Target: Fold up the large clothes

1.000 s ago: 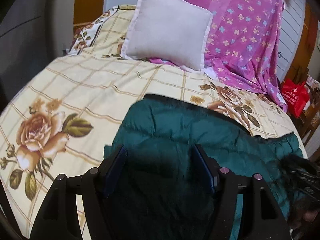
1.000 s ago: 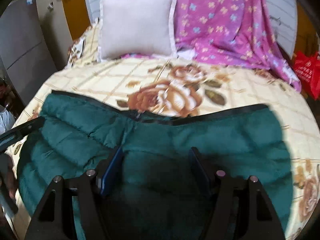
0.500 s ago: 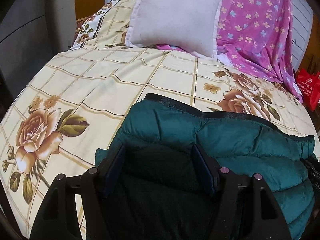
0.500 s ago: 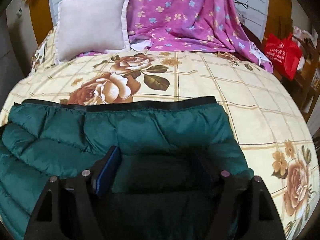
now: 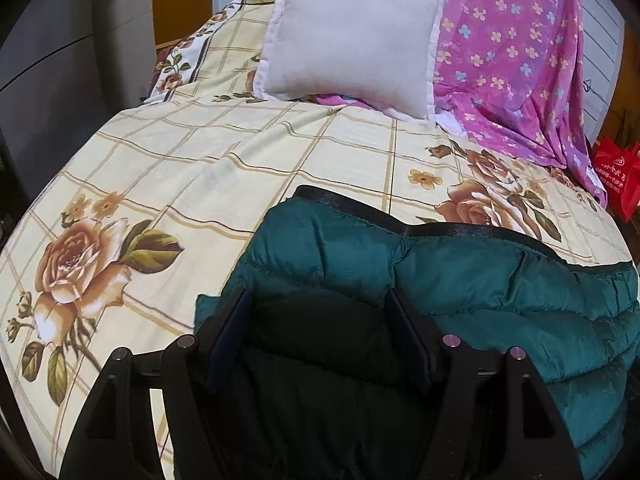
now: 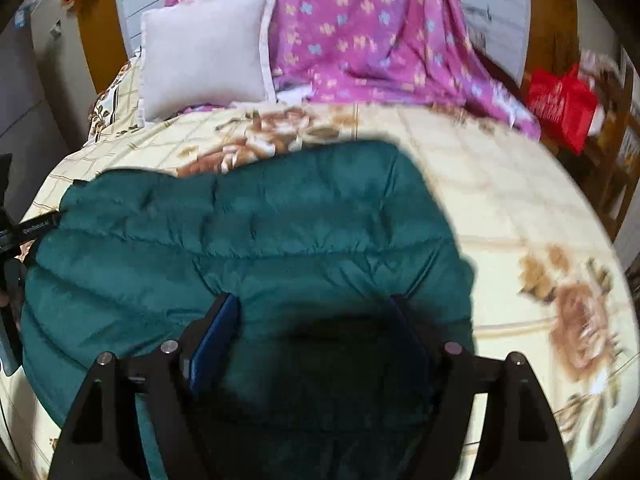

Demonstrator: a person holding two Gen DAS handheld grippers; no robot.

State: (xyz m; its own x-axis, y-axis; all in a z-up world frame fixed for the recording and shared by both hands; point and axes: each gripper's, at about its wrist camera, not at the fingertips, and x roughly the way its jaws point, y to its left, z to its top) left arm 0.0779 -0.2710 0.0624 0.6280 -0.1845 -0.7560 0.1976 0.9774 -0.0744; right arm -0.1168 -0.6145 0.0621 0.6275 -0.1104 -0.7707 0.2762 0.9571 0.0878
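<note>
A: Lying across a bed (image 5: 224, 168) with a cream sheet printed with roses is a large teal quilted jacket (image 5: 500, 288). It sits near the foot of the bed, well apart from a pale pillow (image 5: 352, 36) and a purple flowered cloth (image 5: 520, 52) at the head.

B: How far has the folding got?

A: Partly done, by my judgement. From the left camera, the jacket looks doubled over, with puffy layers stacked and a black trim band along its far edge. From the right camera, a broad teal panel (image 6: 256, 232) is spread over the rest, its edge rounded and not squared off. That view is blurred, so the number of layers is uncertain.

B: And the tools?

A: The left hand-held gripper (image 5: 320, 336) has its fingers spread apart, with dark fabric between them; nothing is pinched. The right hand-held gripper (image 6: 316, 340) is likewise spread wide over the jacket.

B: What is left?

A: Probably flattening the top layer, then at least one more fold to make a compact bundle.
</note>
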